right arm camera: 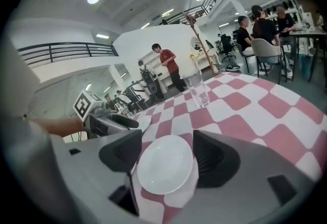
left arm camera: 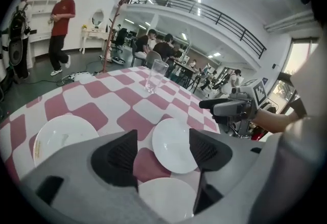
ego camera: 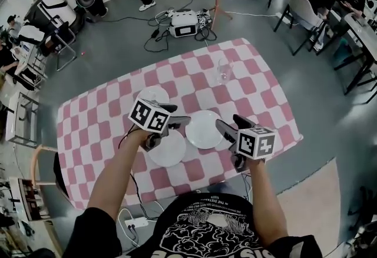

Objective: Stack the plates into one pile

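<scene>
Three white plates lie apart on the pink-checked table [ego camera: 106, 115]: a far-left plate [ego camera: 152, 95], a middle plate [ego camera: 203, 129] and a near plate [ego camera: 167, 148]. My left gripper [ego camera: 179, 116] hovers open between the near and middle plates, with nothing in its jaws. In the left gripper view the middle plate [left arm camera: 173, 145] shows between the fingers, the near plate [left arm camera: 166, 200] below and the far-left plate [left arm camera: 64, 136] at the side. My right gripper [ego camera: 231, 124] stands open just right of the middle plate [right arm camera: 166, 164], which shows between its jaws untouched.
A clear drinking glass [ego camera: 222, 71] stands upright further back on the table, also seen in both gripper views [left arm camera: 156, 75] [right arm camera: 196, 89]. Cables and a white box [ego camera: 184, 24] lie on the floor beyond. People and chairs [ego camera: 303, 9] surround the table.
</scene>
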